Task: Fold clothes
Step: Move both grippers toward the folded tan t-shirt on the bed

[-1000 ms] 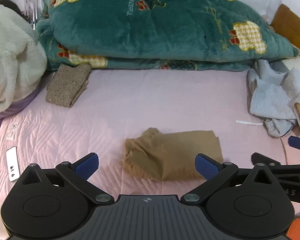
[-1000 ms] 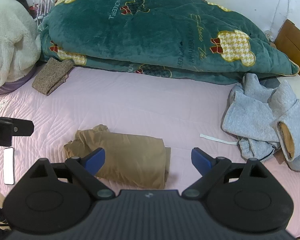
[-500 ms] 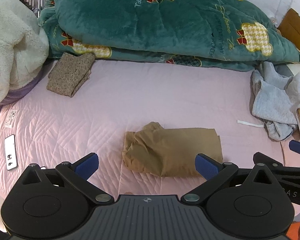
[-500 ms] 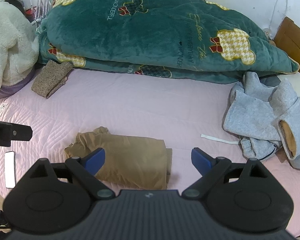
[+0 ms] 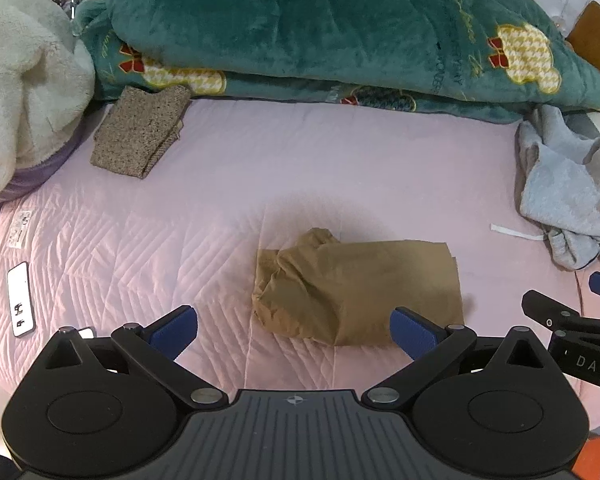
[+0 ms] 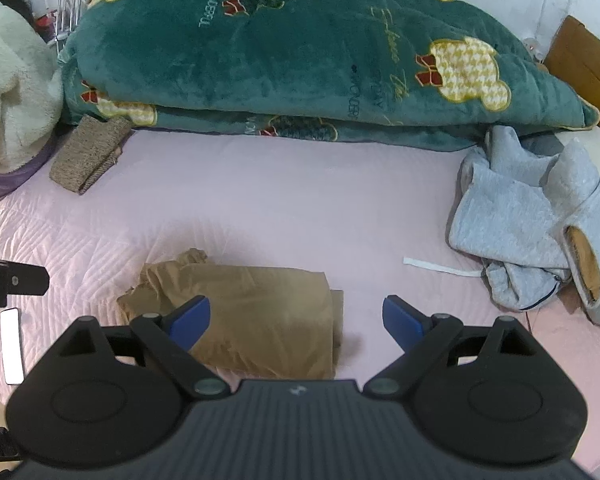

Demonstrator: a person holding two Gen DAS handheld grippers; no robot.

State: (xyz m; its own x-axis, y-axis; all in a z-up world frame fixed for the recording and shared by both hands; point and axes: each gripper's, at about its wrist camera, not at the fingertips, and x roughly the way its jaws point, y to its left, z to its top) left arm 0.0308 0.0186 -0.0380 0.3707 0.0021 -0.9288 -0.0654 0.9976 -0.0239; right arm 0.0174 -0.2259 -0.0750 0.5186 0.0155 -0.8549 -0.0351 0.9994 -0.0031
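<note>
Both grippers, left [image 5: 293, 329] and right [image 6: 296, 317], hover spread and empty above the pink quilted bedsheet [image 6: 260, 204], where the folded tan garment [image 6: 256, 312] lies finished; the crumpled grey hoodie [image 6: 528, 236] remains unfolded.

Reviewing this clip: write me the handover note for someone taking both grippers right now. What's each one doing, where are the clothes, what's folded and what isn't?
Left gripper: open, empty, above the bed in front of the tan garment.
Right gripper: open, empty, over the same garment's right part.
Tan garment: folded into a rough rectangle on the pink bedspread, its left end bunched.
Brown knit piece: folded, far left by the green quilt.
Grey sweatshirt: crumpled in a heap at the right, not folded.
Done: tan and knit pieces look folded.
Left: probably tidy or move the tan one, then fold the grey sweatshirt.
</note>
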